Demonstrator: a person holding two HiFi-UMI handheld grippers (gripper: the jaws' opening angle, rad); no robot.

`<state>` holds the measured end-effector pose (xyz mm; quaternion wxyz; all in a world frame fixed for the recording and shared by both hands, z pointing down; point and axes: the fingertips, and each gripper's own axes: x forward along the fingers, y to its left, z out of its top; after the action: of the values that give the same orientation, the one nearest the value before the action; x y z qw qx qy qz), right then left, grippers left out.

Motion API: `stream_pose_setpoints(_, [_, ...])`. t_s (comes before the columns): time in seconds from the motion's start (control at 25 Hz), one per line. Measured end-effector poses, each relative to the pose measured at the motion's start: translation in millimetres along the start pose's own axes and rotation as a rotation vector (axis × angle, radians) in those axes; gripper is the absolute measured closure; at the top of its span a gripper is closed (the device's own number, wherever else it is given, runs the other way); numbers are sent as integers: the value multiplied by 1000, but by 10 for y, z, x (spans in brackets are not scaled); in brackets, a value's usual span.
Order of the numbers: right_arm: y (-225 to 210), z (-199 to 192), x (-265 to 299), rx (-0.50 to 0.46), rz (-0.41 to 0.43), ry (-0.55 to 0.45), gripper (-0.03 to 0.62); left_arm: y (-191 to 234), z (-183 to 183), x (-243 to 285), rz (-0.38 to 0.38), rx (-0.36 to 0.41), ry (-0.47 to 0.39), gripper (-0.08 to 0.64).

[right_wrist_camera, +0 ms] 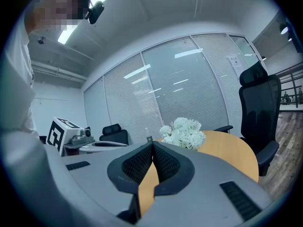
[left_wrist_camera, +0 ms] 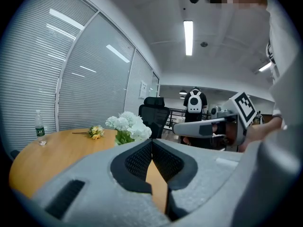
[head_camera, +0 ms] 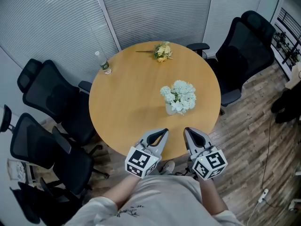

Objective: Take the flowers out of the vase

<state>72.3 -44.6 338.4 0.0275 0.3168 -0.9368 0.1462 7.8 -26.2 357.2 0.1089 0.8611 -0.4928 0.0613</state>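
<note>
a round light-wood table (head_camera: 127, 102) fills the middle, with black office chairs (head_camera: 51, 98) round its rim. at its near edge the left gripper (head_camera: 164, 131) and right gripper (head_camera: 186, 130) hover, jaws pressed together on nothing. white flowers (head_camera: 179, 95) stand in a small pale vase (head_camera: 170, 109) right of the table's centre. a yellow posy (head_camera: 162, 51) lies at its far edge, and a clear plastic bottle (head_camera: 104, 64) stands at its left edge.

An office meeting room: round wooden table (head_camera: 127, 93), black swivel chairs (head_camera: 51, 95), blinds (head_camera: 155, 8) over glass partitions.
</note>
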Motion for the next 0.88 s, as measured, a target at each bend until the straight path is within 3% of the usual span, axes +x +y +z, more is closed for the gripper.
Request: stream_pose_setpoints(0.88, [-116, -145, 389, 33, -116, 32, 586, 451, -24, 227, -100, 21, 54, 549])
